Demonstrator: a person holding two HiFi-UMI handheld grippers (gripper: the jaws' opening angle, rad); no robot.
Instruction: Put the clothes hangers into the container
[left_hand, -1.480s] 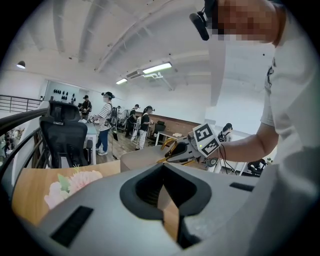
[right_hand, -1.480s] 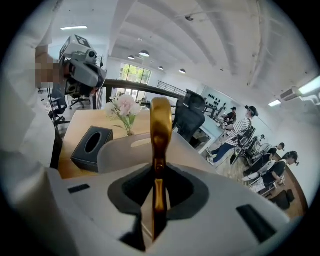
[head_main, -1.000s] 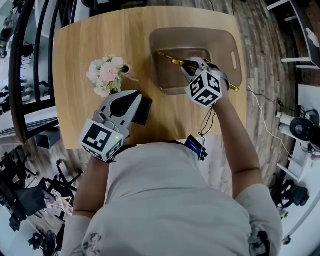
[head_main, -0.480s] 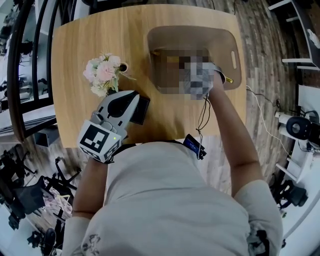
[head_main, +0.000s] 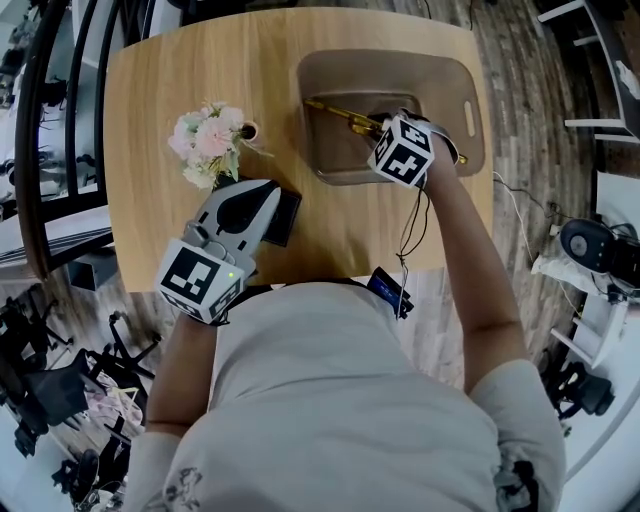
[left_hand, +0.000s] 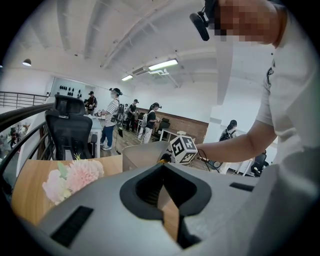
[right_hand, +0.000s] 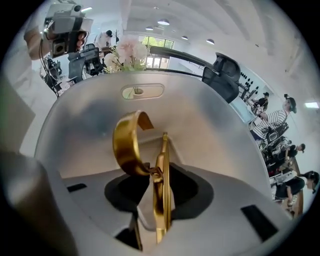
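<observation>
1 gold hanger (right_hand: 131, 145) in right tool (right_hand: 159, 200)

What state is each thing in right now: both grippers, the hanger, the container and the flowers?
right gripper: shut on the gold hanger, inside the container.
gold hanger: clamped, not yet released, lying across the container.
container: open-topped, upright on the table.
left gripper: shut, nothing between its jaws, at the table's near edge.
flowers: upright, apart from the container.
</observation>
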